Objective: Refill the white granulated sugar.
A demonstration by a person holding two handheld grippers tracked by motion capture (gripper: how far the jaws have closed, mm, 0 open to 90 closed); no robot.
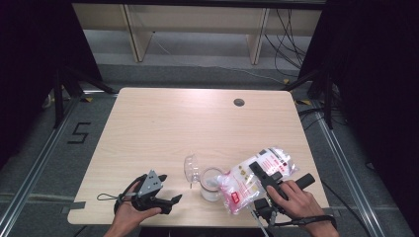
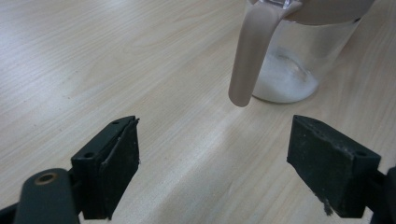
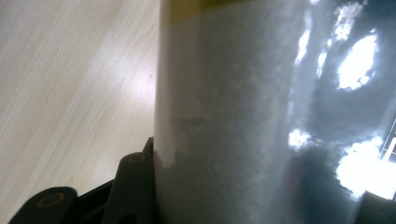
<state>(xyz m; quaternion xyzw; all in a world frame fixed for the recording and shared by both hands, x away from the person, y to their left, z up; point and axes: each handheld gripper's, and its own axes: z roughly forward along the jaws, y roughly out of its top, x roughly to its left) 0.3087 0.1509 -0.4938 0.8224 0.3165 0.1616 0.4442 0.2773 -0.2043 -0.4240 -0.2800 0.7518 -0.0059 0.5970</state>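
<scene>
The right claw [image 1: 261,174] pinches a bag [image 1: 257,178] of white powder. The bag is soft and see-through, with red print on it. It lies tilted, with its long way running from far right down to near left. Its low end hangs just over the open jar [image 1: 211,183].

The jar stands on the bench [image 1: 163,123], near the front edge, between the two hands. It has a little white powder [image 2: 285,86] at the bottom. Its clear lid [image 1: 191,167] is flipped up on the left side. A long flat strap [image 2: 250,56] hangs down the jar's side, seen in the left claw view.

The left claw [image 1: 165,190] is spread wide and holds nothing. It rests low near the front of the bench, to the left of the jar, and points at it.

The bag's mouth lies just left of the right claw, and the jar is right under it. So the pour looks to be under way or about to start. I think the right hand needs to tip the far end of the bag up more. The left claw is close enough to steady the jar if it wobbles.
</scene>
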